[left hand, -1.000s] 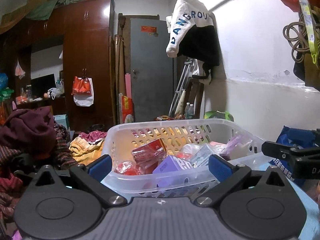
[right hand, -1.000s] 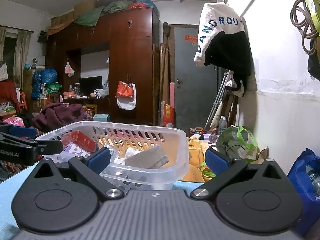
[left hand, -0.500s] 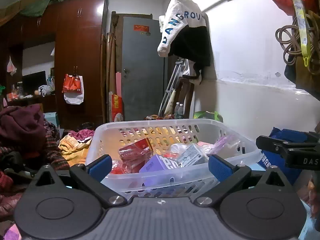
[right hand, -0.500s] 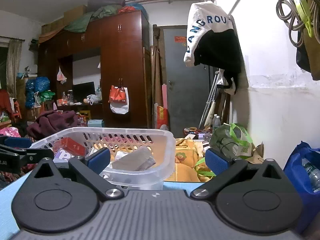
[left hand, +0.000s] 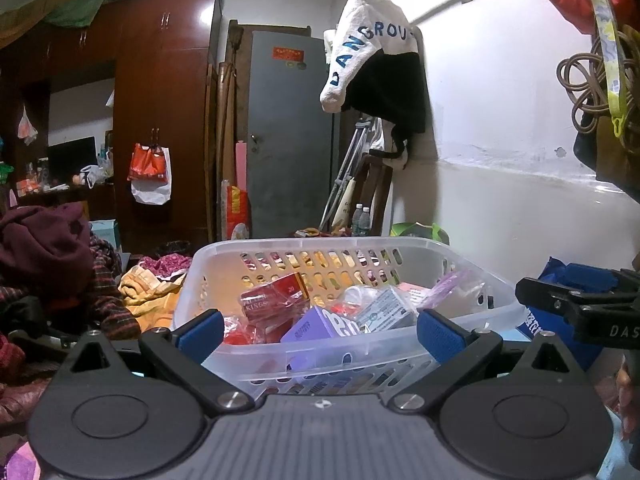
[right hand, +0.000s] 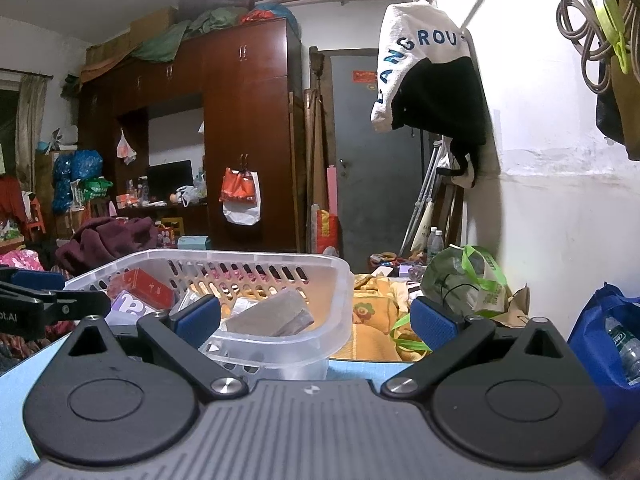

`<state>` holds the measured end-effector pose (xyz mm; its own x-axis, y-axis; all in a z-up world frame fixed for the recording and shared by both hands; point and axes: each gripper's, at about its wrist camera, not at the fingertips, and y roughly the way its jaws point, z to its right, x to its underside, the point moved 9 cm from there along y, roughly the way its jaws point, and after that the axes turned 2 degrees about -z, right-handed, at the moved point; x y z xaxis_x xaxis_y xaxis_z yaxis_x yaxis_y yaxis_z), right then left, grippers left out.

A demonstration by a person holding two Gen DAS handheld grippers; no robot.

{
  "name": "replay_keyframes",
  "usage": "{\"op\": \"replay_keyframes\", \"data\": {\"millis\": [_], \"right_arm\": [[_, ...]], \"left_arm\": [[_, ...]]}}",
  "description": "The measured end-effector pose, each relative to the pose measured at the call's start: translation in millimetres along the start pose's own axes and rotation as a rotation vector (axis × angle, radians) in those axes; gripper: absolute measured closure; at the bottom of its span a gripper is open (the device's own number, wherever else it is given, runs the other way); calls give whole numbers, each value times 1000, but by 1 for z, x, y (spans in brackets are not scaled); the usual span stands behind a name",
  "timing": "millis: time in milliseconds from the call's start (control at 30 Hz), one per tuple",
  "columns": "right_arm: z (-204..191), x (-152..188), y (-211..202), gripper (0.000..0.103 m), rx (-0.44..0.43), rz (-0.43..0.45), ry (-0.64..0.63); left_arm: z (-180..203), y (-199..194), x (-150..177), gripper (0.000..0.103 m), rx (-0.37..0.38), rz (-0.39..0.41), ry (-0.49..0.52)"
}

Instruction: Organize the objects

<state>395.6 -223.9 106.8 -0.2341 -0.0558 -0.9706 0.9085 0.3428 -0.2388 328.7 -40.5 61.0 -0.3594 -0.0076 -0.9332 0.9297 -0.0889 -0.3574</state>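
A: Left gripper point(left hand: 318, 334) is level with the white plastic basket point(left hand: 400, 245), blue pads spread wide, nothing between them but the basket's near rim ahead.

B: And the right gripper point(right hand: 316, 322)?

A: Same story, fingers wide apart and gripping nothing. It faces the basket's right-hand corner, with the basket sitting at the far edge of the light blue table point(right hand: 372, 370).

B: What's in the basket?

A: A red carton point(left hand: 274, 300) leaning near the middle, a purple box point(left hand: 316, 326) just in front of it, a grey-white packet point(left hand: 384, 312) to the right, touching the purple box. From the right view a greyish wrapped block point(right hand: 276, 316) lies by the near wall.

B: Anything beside it?

A: A blue bag point(right hand: 600, 344) at the table's right edge.
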Motion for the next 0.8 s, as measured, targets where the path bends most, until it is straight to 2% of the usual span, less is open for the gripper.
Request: {"op": "replay_keyframes", "data": {"millis": [800], "right_arm": [[4, 3, 3, 0, -9, -14, 0]], "left_arm": [[-2, 0, 1, 0, -11, -7, 11]]}}
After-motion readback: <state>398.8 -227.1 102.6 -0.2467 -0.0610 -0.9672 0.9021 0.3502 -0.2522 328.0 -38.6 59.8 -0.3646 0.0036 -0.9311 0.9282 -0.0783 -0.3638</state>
